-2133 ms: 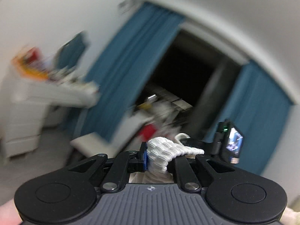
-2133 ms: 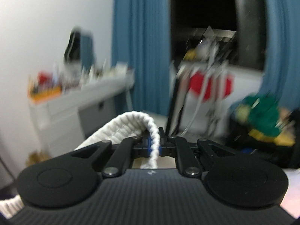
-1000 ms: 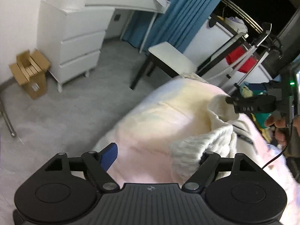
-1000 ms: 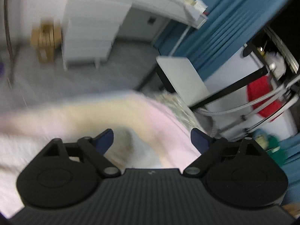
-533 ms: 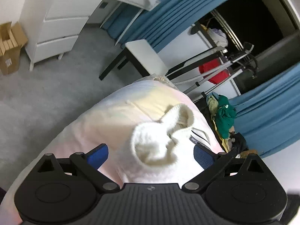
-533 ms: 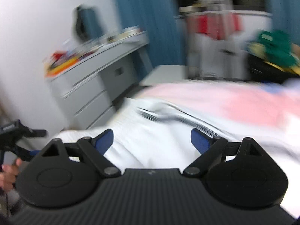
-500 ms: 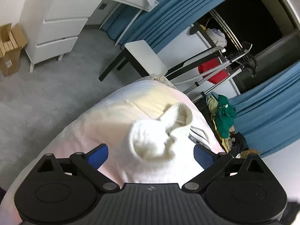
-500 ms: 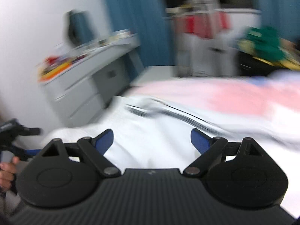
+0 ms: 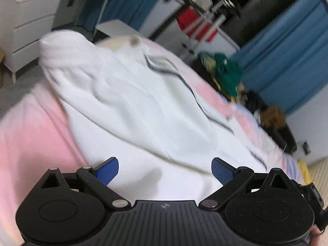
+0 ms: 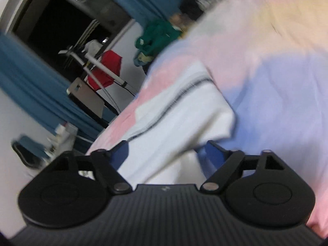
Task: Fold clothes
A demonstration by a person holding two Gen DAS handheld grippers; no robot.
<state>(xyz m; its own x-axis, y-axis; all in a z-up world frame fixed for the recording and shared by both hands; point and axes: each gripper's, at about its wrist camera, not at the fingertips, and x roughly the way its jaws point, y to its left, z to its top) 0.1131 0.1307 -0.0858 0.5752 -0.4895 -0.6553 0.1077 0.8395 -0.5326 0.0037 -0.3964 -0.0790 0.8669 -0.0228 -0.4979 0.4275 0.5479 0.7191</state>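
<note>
White garment (image 9: 143,112), apparently spread flat.

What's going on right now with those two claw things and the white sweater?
Left gripper open, above white sweater. Right gripper open over its edge. Sweater lies spread on pink bedspread. Nothing in the way.

Your right gripper (image 10: 165,150) has its fingers spread wide over a white garment (image 10: 176,121) with a thin dark stripe, lying on a pink, blue and yellow bedspread (image 10: 276,65). Beyond the bed you see blurred blue curtains (image 10: 30,78), a red cloth (image 10: 106,67) on a rack, and a green pile (image 10: 157,34).
</note>
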